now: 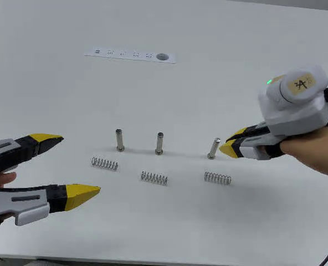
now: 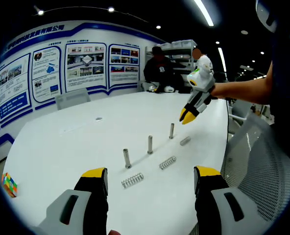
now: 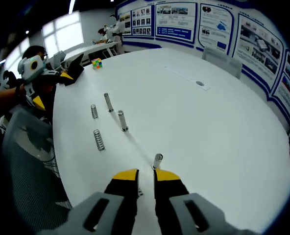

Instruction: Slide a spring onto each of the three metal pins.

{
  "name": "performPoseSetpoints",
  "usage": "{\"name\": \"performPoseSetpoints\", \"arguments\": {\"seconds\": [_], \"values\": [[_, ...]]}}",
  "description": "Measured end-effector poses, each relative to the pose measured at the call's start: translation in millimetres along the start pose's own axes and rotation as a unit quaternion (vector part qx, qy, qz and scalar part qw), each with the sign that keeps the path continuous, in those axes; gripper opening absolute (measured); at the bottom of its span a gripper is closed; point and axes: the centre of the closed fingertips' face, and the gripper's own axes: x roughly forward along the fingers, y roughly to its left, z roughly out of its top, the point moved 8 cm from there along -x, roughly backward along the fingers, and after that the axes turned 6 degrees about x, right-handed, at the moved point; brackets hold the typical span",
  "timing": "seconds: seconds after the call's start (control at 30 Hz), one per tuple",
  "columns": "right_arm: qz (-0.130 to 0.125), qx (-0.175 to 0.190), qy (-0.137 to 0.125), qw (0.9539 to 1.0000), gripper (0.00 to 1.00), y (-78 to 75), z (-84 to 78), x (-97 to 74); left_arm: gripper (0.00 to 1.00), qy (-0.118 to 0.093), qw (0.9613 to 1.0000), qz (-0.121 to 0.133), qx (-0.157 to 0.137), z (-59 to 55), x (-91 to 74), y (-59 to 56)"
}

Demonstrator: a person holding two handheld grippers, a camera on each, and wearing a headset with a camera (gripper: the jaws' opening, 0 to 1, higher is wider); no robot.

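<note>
Three metal pins stand in a row on the white table: left pin (image 1: pixel 119 139), middle pin (image 1: pixel 159 143), right pin (image 1: pixel 213 148). A spring lies in front of each: left spring (image 1: pixel 104 163), middle spring (image 1: pixel 154 178), right spring (image 1: pixel 217 178). My left gripper (image 1: pixel 78 164) hovers wide open and empty at the lower left, pointing at the row (image 2: pixel 150 144). The tips of my right gripper (image 1: pixel 229 143) sit just right of the right pin (image 3: pixel 157 160). Its jaws are only slightly apart, with nothing between them.
A flush white socket strip (image 1: pixel 131 54) lies in the table beyond the pins. A colourful cube (image 2: pixel 9 185) sits near the far table edge. A mesh chair (image 2: pixel 255 147) stands beside the table, and a person (image 2: pixel 159 68) is at the back.
</note>
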Motion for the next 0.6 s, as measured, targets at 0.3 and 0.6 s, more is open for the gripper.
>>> {"name": "performPoseSetpoints", "arguments": {"seconds": [0.3, 0.6], "values": [[0.05, -0.05, 0.042, 0.9966, 0.15, 0.3, -28.3, 13.6, 0.74, 0.001, 1.0, -0.001, 0.002, 1.6, -0.2, -0.9], [0.083, -0.13, 0.074, 0.9853, 0.16, 0.3, -36.8, 26.1, 0.74, 0.003, 1.0, -0.003, 0.003, 1.1, 0.6, -2.2]]}}
